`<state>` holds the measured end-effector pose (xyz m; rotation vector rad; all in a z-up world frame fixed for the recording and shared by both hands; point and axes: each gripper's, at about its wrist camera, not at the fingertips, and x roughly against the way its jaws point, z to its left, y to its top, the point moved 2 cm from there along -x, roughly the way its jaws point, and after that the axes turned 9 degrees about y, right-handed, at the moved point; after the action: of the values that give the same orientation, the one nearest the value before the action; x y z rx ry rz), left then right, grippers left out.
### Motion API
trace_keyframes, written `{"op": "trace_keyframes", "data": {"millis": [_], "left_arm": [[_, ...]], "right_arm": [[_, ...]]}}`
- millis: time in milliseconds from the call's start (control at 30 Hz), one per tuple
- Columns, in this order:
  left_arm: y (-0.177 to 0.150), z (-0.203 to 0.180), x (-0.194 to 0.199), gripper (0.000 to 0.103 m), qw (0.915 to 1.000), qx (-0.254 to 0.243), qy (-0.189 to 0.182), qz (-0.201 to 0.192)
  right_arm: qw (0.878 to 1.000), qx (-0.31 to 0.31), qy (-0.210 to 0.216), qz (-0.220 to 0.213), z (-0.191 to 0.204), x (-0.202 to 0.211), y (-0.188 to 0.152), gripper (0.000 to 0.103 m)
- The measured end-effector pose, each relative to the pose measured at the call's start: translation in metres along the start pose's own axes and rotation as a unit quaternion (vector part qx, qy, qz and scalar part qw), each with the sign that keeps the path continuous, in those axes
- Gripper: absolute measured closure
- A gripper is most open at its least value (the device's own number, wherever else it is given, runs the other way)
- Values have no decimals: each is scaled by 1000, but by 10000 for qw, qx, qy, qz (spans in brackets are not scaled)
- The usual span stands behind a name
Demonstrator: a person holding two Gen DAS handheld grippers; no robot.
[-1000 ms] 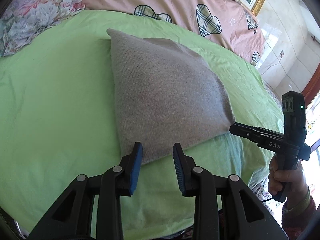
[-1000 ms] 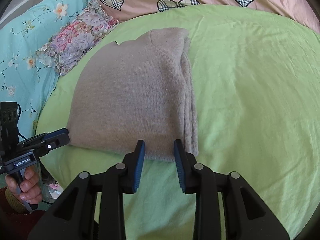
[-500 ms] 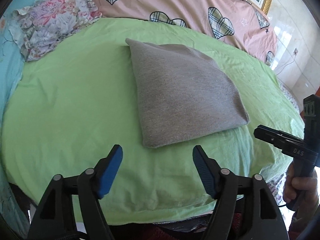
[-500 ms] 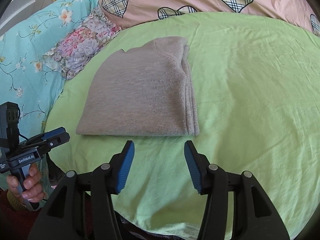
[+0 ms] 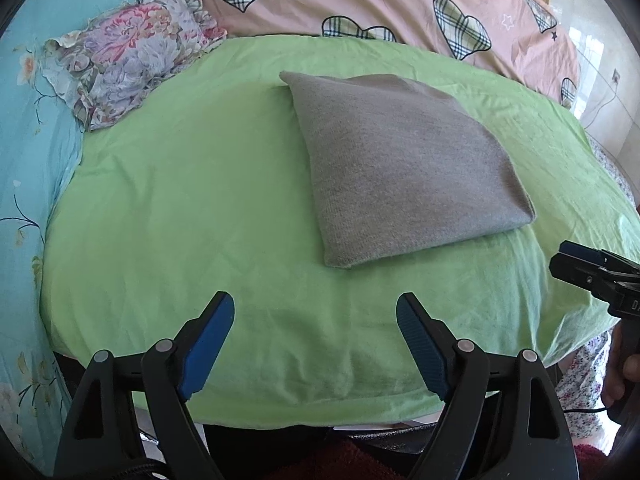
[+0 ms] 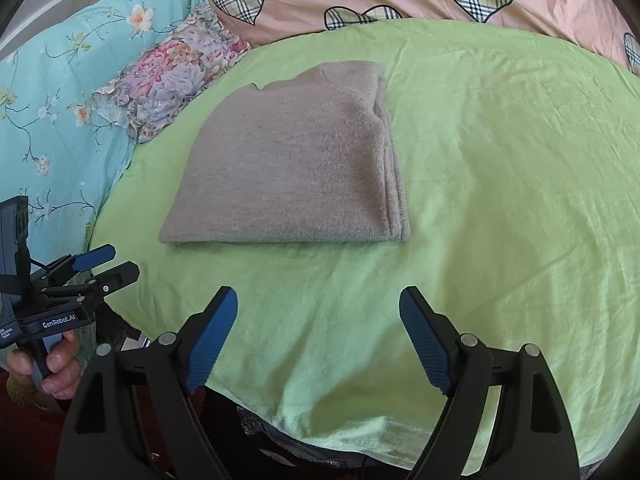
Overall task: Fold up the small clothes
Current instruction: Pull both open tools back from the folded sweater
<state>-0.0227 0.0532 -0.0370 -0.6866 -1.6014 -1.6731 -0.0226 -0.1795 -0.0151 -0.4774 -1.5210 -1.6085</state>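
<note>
A grey knit garment [image 5: 404, 164] lies folded into a flat rectangle on the green sheet [image 5: 180, 208]; it also shows in the right wrist view [image 6: 292, 164], with its stacked folded edges on its right side. My left gripper [image 5: 316, 344] is open and empty, held back over the sheet's near edge, apart from the garment. My right gripper [image 6: 320, 340] is open and empty, also back from the garment's near edge. Each gripper shows in the other's view: the right one [image 5: 592, 272] at the right edge, the left one [image 6: 100, 268] at the lower left.
A floral pillow [image 5: 128, 64] lies at the back left on a turquoise flowered cover [image 6: 52, 92]. A pink quilt with plaid hearts [image 5: 380, 4] lies behind the green sheet. The sheet's front edge drops off just below the grippers.
Both grippers have opened wide and pulled back from the garment's near edge towards the front of the bed. The folded garment stays lying flat where it was.
</note>
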Motion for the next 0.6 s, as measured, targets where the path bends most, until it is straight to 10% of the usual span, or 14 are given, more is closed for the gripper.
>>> {"op": "trace_keyframes", "data": {"millis": [600], "left_arm": [[41, -18, -9, 16, 9992, -272, 269, -96]], "right_arm": [[9987, 481, 135, 104, 13, -23, 39, 17]]}}
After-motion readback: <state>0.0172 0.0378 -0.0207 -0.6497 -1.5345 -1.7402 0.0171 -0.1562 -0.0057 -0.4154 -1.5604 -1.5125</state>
